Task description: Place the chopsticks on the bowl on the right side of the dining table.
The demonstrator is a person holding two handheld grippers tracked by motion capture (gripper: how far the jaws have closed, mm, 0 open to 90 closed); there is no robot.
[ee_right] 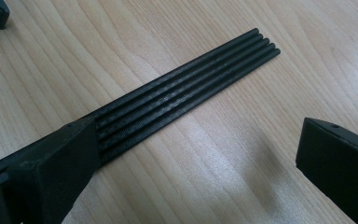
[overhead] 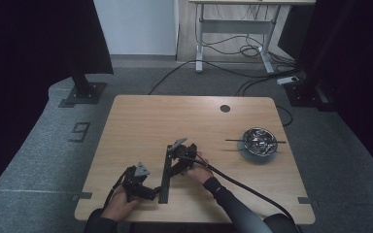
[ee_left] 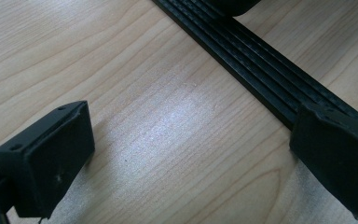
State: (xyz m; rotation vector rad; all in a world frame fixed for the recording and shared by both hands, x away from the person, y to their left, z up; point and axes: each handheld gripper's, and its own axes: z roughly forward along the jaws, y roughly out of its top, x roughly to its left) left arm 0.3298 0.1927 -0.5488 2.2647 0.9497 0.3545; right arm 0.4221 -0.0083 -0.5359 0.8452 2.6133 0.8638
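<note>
Near the front edge of the tabletop (overhead: 126, 116), the left gripper (overhead: 148, 192) rests with its fingers (ee_left: 46, 163) spread wide, one of them lying over the near end of a bundle of black rods (overhead: 165, 177) that lie side by side flat on the wood. Just beyond, toward the middle of the tabletop, the right gripper (overhead: 171, 164) hovers over the same rods, fingers (ee_right: 56, 172) also spread and pinching nothing. Farther off, near the right edge, stands a metal bowl (overhead: 258, 141) with a thin black stick (overhead: 233, 141) laid across its rim.

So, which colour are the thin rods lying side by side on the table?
Black. The rods show best in the right gripper view, against the light wood table.
</note>
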